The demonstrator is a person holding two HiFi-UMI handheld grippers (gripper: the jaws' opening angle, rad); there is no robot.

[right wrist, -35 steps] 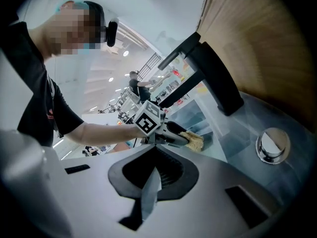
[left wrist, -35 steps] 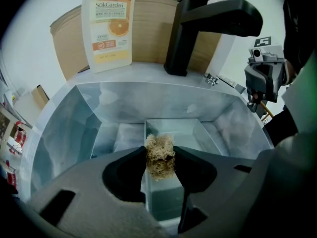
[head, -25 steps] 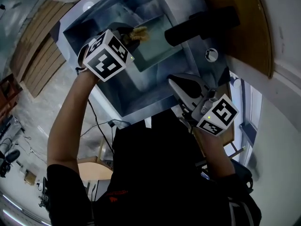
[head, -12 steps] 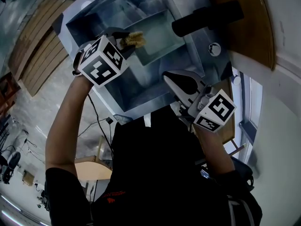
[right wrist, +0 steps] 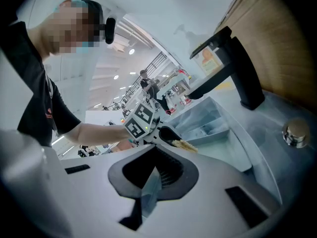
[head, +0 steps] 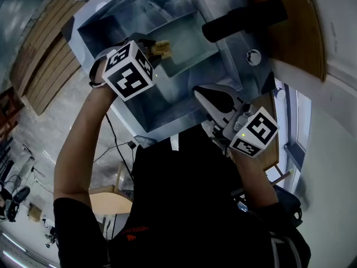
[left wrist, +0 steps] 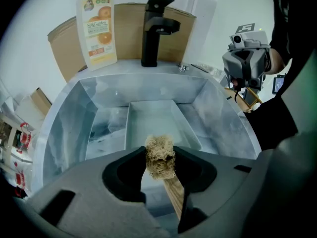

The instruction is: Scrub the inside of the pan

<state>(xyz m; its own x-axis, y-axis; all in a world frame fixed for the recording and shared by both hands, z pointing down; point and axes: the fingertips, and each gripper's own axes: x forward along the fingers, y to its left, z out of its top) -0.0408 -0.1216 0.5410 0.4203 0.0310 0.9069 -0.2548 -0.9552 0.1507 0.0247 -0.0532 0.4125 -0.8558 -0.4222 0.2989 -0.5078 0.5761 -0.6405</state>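
Observation:
A rectangular metal pan [head: 187,38] lies in the far part of the steel sink [head: 142,110]; the left gripper view shows its bare inside [left wrist: 153,120]. My left gripper [head: 152,44] hovers over the pan's near-left edge, shut on a wooden-handled brush [left wrist: 159,165] whose tan fibre head [head: 162,48] points at the pan. It does not appear to touch the pan. My right gripper [head: 207,96] rests over the sink's near-right rim, apart from the pan, its jaws together with nothing held [right wrist: 153,170].
A black faucet [head: 242,20] stands at the sink's far right, with a round metal knob [head: 253,57] beside it. Brown cardboard [left wrist: 124,33] with an orange-printed card leans behind the sink. The person's dark shirt fills the lower head view.
The left gripper and brush drew slightly back toward the pan's near-left edge, then edged right. The right gripper shifted a little left and has since held still.

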